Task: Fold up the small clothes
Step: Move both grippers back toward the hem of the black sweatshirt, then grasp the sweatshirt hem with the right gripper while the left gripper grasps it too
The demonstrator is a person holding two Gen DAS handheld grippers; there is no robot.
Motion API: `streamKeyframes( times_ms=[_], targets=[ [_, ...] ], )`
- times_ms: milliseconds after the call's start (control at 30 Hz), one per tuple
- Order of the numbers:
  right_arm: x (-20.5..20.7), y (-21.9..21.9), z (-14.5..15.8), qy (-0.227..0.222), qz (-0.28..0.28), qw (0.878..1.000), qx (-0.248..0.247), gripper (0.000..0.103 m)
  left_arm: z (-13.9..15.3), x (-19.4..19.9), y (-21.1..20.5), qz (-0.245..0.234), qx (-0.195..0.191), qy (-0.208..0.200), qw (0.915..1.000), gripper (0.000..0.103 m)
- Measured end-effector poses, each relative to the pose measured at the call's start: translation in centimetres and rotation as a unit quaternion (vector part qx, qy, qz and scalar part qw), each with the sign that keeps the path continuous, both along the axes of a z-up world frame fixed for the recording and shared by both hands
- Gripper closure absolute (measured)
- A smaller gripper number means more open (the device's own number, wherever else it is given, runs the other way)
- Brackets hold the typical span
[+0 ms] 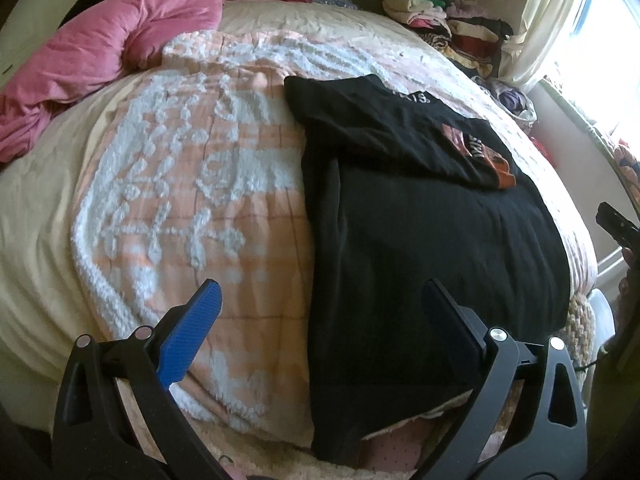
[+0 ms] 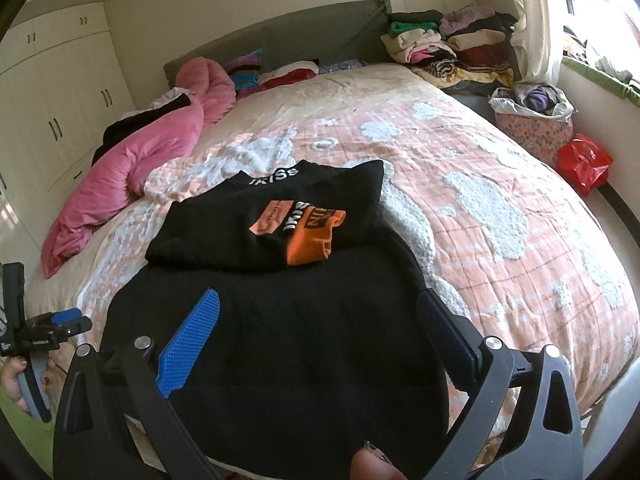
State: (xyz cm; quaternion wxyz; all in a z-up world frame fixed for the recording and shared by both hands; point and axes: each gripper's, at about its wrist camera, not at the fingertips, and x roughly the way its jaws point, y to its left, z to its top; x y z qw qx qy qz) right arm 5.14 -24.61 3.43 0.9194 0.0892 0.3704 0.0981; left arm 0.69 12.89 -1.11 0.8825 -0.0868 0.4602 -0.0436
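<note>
A black garment [image 1: 420,240] [image 2: 280,340] lies flat on the bed, partly folded: its upper part with an orange and white print [image 2: 304,224] [image 1: 480,152] is turned down over the body. My left gripper [image 1: 324,296] is open and empty, hovering over the garment's left edge near the bed's front. My right gripper [image 2: 320,304] is open and empty above the garment's lower body. The left gripper also shows in the right wrist view [image 2: 60,326] at the far left. The right gripper shows in the left wrist view [image 1: 616,226] at the right edge.
The pink and white patterned bedspread [image 2: 480,208] covers the bed. A pink duvet [image 2: 140,172] lies bunched at the left. Stacked clothes [image 2: 448,48] sit at the head right. A floral basket [image 2: 532,128] and red bag [image 2: 584,160] stand beside the bed. Wardrobes [image 2: 60,100] line the left.
</note>
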Motion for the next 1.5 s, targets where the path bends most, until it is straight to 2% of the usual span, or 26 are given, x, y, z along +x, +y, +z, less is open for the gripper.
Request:
streamKeyframes(
  times_ms=[400,467,867,1000,1500],
  targets=[
    [-1.4,-1.1,-0.8,0.014,-0.007,1.000,-0.008,0.005,-1.0,-2.4,-0.1,-0.014,0.003,0.016,0.9998,0.010],
    [-1.7,-1.2,-1.1,0.017,-0.007,1.000,-0.009,0.005,-1.2,-2.8,-0.4,-0.019,0.005,0.019,0.9996,0.012],
    [-2.9,-2.1,-2.2,0.035,-0.009,0.999,-0.009,0.005,-3.3,-4.1,-1.5,-0.050,-0.023,0.053,0.9970,0.063],
    [-3.5,-2.2,-3.0,0.046,-0.004,0.999,-0.015,0.005,-3.9,-4.3,-1.7,-0.058,-0.041,0.063,0.9955,0.063],
    [-5.5,-2.8,-7.2,0.121,0.024,0.992,-0.022,0.005,-6.8,-4.6,-2.9,-0.071,-0.051,0.103,0.9909,0.063]
  ],
)
